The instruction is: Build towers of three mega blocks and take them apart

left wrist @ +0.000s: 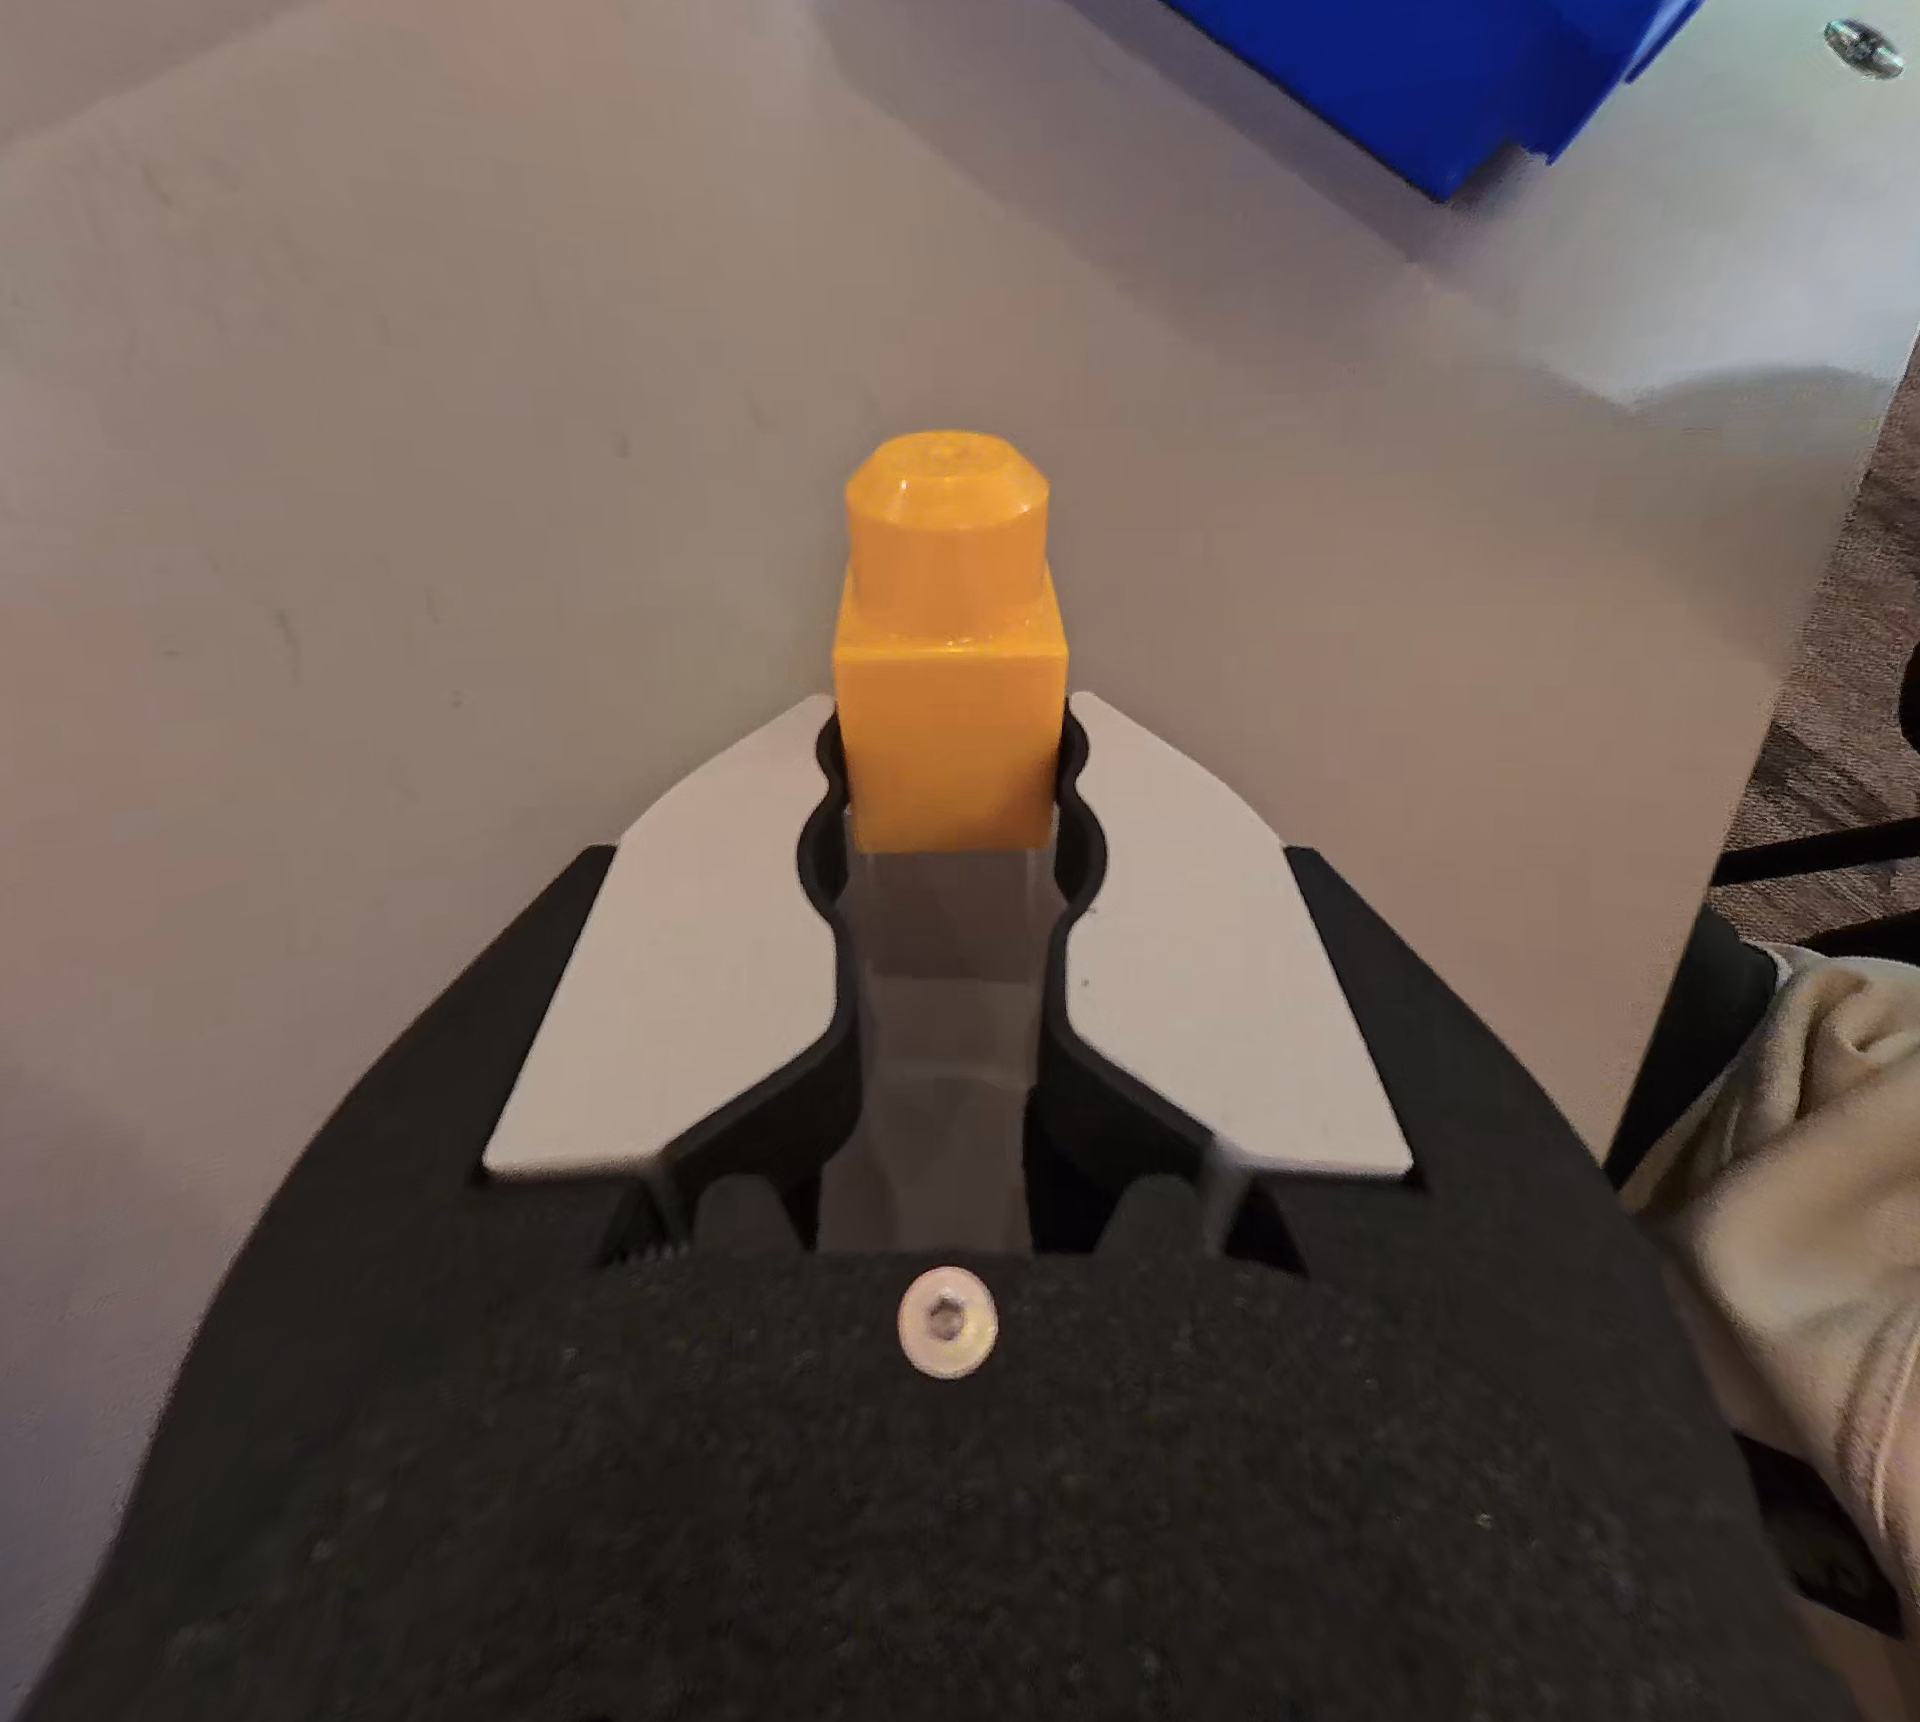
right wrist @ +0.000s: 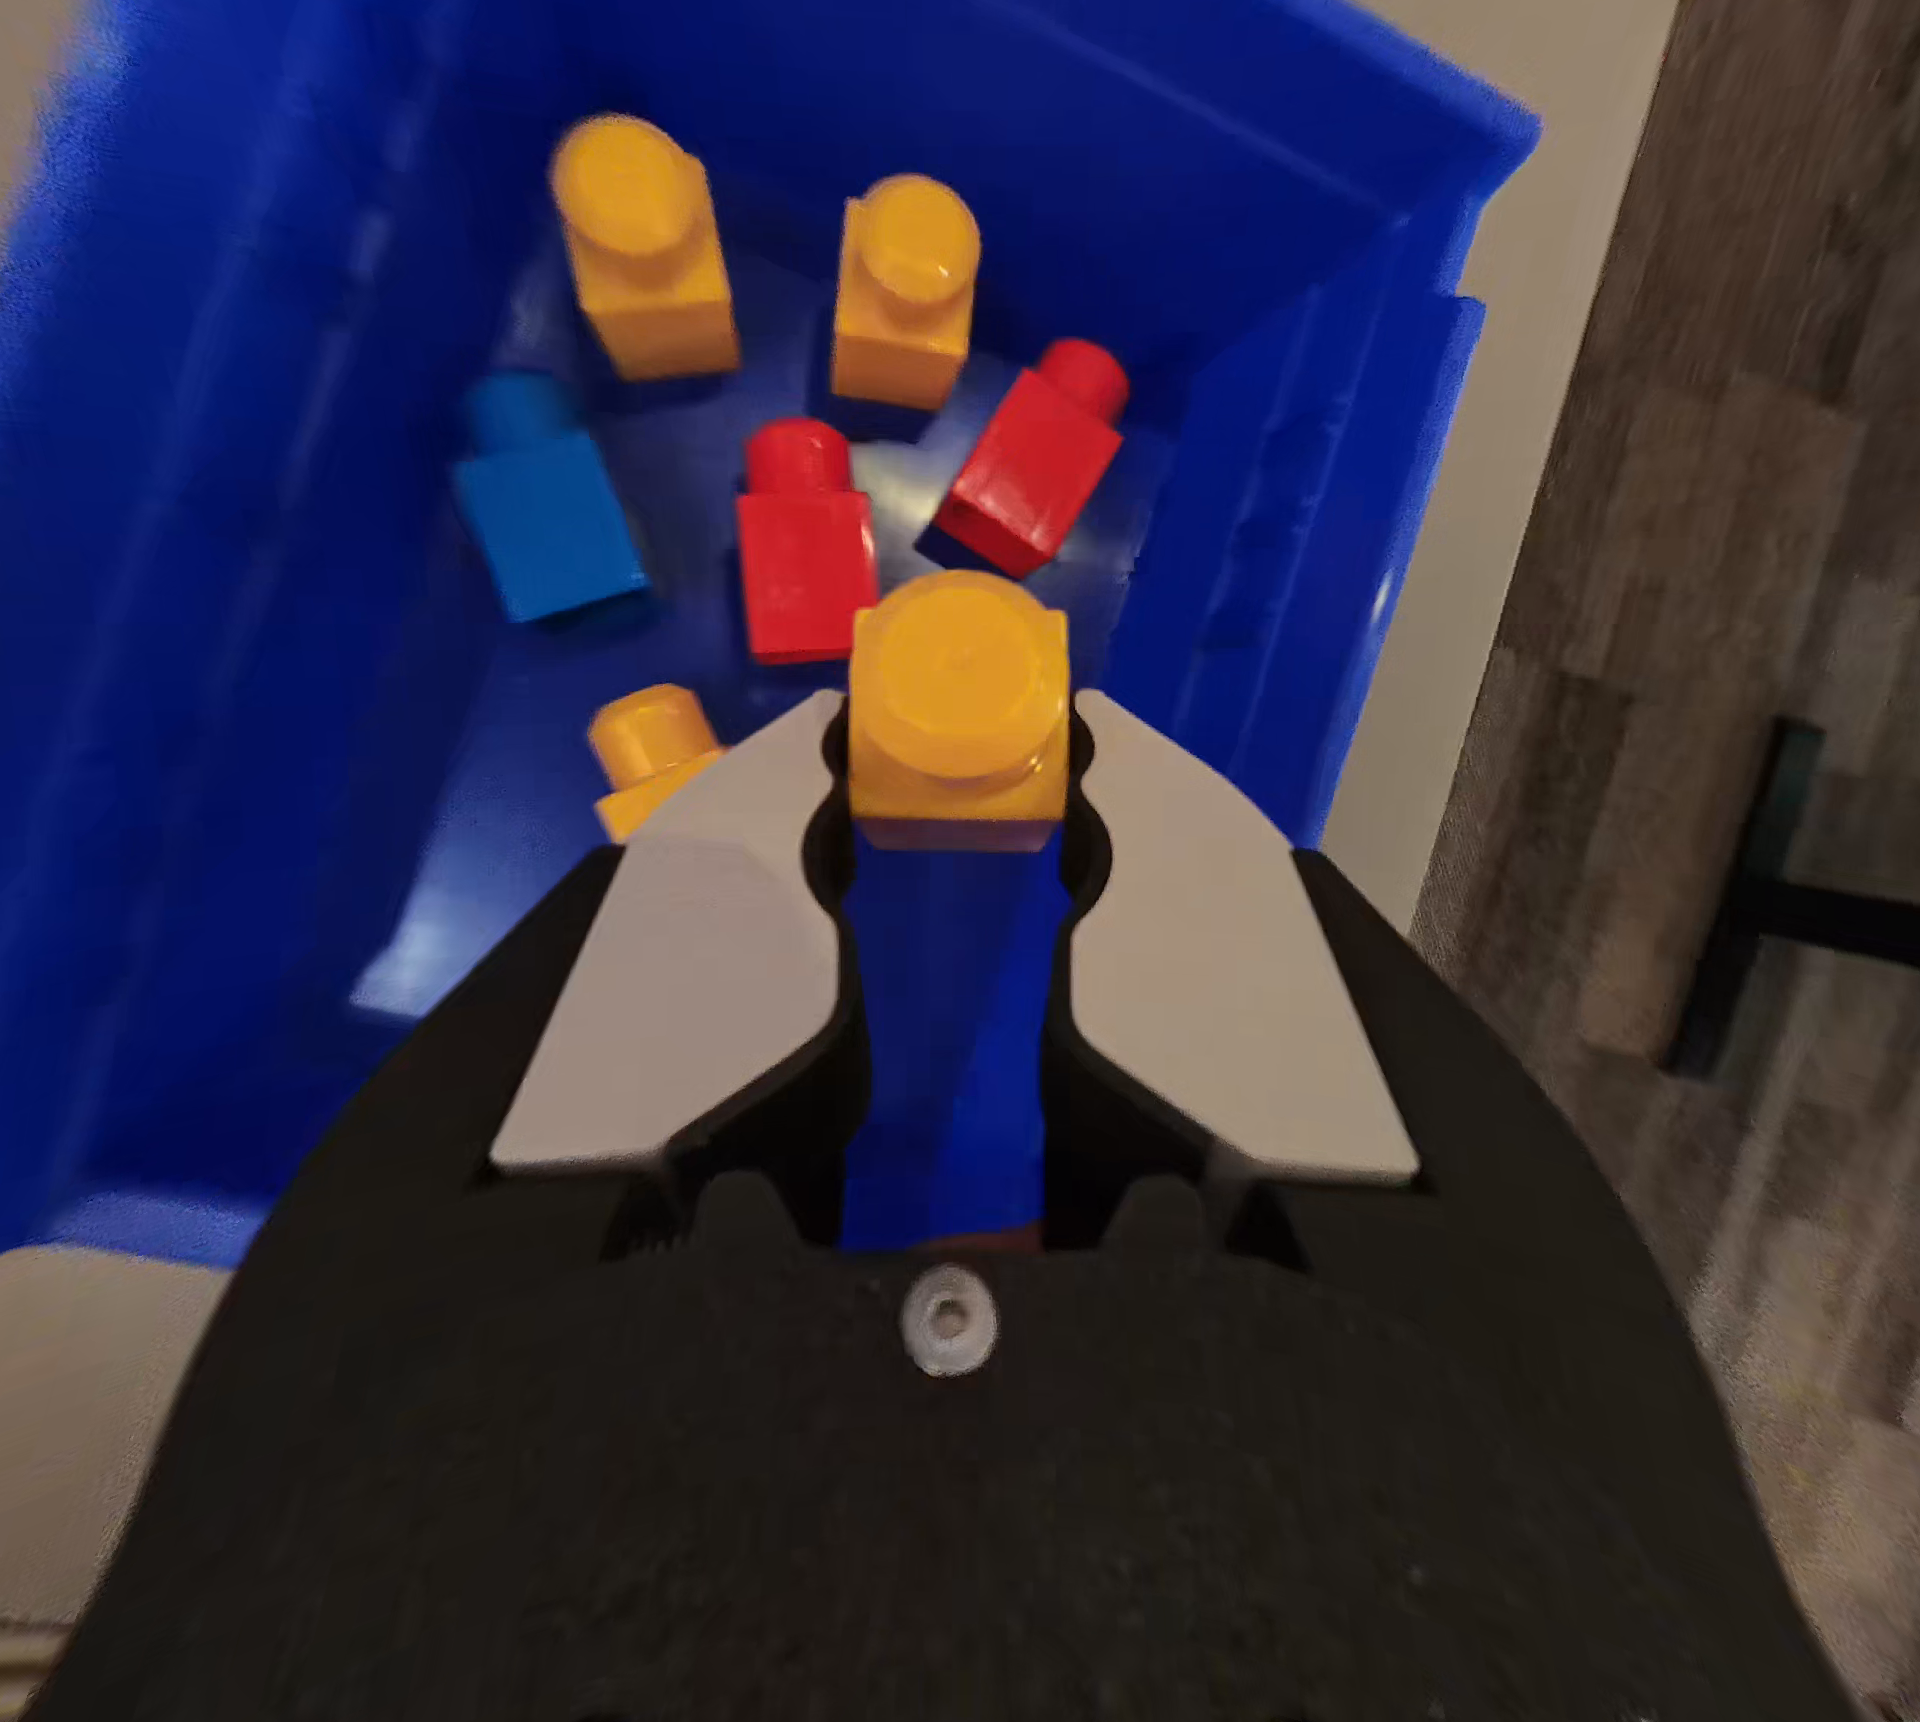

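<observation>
Left tongs (left wrist: 951,773) pinch a yellow block (left wrist: 948,685) above the grey surface (left wrist: 416,425); right tongs (right wrist: 956,773) pinch another yellow block (right wrist: 956,716) over the blue bin (right wrist: 260,322). Carry it clear, align socket over stud, press straight.

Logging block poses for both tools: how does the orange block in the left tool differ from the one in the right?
Left tool's orange block hangs over the bare grey table, its side face showing. Right tool's orange block is over the blue bin of loose blocks, stud facing the camera. Both are single-stud and gripped by both pads.
</observation>
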A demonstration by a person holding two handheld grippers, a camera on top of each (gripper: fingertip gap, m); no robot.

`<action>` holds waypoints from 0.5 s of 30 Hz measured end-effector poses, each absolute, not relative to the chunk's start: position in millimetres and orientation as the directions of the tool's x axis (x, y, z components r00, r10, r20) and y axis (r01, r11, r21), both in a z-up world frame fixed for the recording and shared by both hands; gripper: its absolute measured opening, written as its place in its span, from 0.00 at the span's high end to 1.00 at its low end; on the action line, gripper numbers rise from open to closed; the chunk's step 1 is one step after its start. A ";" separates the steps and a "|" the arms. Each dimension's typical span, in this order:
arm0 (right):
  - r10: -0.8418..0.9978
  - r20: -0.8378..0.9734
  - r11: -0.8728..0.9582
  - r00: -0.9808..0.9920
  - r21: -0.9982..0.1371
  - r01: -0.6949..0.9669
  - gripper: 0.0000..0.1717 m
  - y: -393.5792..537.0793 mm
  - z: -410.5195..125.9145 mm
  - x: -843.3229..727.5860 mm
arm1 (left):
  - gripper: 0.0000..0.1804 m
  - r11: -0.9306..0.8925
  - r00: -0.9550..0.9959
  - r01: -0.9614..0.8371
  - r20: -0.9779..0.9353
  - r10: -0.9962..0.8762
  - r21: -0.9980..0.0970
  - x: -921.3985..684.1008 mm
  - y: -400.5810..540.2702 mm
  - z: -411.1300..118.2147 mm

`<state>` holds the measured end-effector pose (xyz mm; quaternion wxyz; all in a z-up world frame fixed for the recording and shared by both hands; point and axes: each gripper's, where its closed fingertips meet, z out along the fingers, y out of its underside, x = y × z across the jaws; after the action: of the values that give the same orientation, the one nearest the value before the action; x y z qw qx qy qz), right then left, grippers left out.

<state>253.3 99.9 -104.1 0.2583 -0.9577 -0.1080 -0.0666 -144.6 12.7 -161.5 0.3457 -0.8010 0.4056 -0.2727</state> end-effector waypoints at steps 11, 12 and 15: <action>0.434 0.312 -0.901 0.845 0.148 0.408 0.79 128.9 -166.1 290.2 | 0.80 -0.409 0.497 -0.494 0.137 -0.857 -0.767 -139.9 12.0 -163.9; 0.445 0.313 -0.895 0.839 0.175 0.410 0.79 130.0 -170.2 290.4 | 0.80 -0.412 0.494 -0.492 0.144 -0.858 -0.767 -140.0 11.8 -163.0; 0.465 0.291 -0.882 0.836 0.231 0.410 0.78 129.3 -178.0 288.8 | 0.80 -0.411 0.499 -0.488 0.140 -0.855 -0.771 -143.0 14.2 -160.8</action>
<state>288.8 129.3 -178.0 -0.0800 -0.9548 -0.2292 -0.1714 -143.0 14.2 -160.8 0.3415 -0.7955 0.4220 -0.2692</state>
